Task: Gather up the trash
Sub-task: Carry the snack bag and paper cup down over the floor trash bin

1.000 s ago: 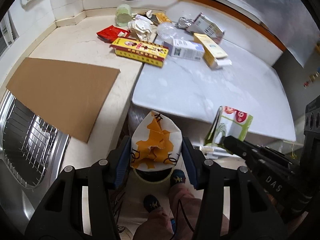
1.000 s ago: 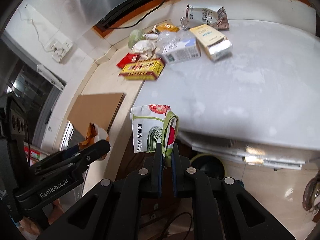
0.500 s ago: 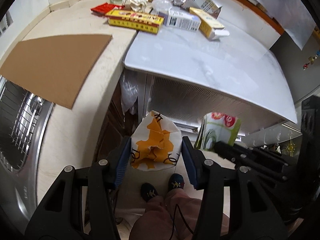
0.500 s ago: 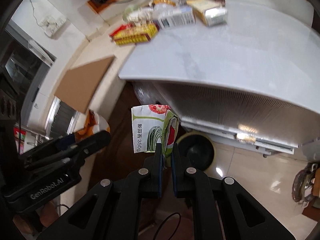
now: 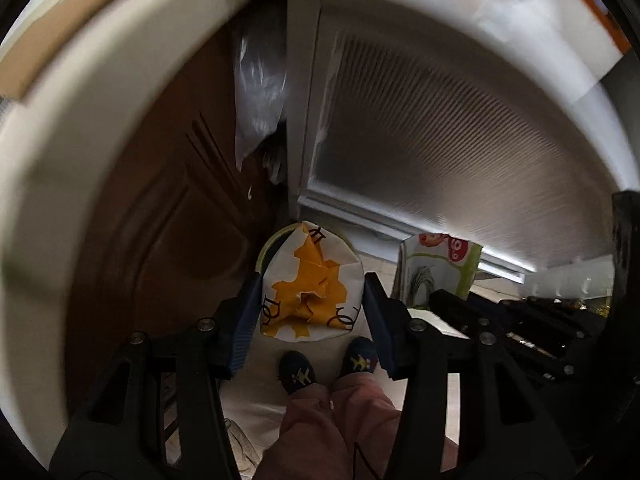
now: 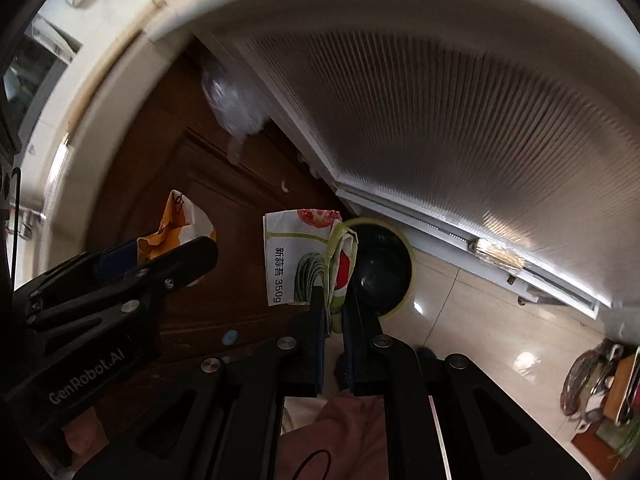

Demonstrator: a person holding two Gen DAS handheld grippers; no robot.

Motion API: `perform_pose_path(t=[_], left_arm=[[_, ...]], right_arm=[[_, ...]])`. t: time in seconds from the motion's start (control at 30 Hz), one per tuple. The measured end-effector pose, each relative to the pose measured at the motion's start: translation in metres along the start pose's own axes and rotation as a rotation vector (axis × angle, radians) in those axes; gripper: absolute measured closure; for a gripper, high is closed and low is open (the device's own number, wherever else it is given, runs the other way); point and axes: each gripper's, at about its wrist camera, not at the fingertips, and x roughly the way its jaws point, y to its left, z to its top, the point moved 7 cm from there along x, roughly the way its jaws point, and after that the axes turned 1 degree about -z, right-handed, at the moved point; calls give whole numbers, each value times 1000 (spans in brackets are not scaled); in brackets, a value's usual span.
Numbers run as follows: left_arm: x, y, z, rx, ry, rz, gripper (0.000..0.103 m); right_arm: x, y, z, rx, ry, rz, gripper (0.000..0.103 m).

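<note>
My left gripper (image 5: 310,300) is shut on a crumpled white and orange paper bag (image 5: 312,286), held below counter height over the floor. It also shows in the right wrist view (image 6: 176,224). My right gripper (image 6: 334,300) is shut on a white and green vegetable packet (image 6: 304,260), seen too in the left wrist view (image 5: 436,268). A round bin with a yellow-green rim (image 6: 406,276) and dark inside stands on the floor just beyond the packet; its rim peeks behind the paper bag (image 5: 266,248).
A brown cabinet door (image 6: 180,168) is at left and a ribbed white panel (image 6: 460,120) under the countertop at right. A clear plastic bag (image 5: 260,92) hangs between them. The person's feet (image 5: 298,372) stand on the tiled floor.
Both grippers have dropped from counter height to below the countertop edge, each keeping its item. The countertop trash has slid out of view and the floor bin is now close.
</note>
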Motion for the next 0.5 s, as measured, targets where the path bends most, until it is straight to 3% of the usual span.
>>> perform_pose_path(t=[0.13,0.5], left_arm=[[42,3,-11,15,-5,61,56],[140,4,-25,-20,-3,54,56]], right_arm=[[47,-15,1,-39,29,-13,96],[170,-52,-12,-147,35,-61,95]])
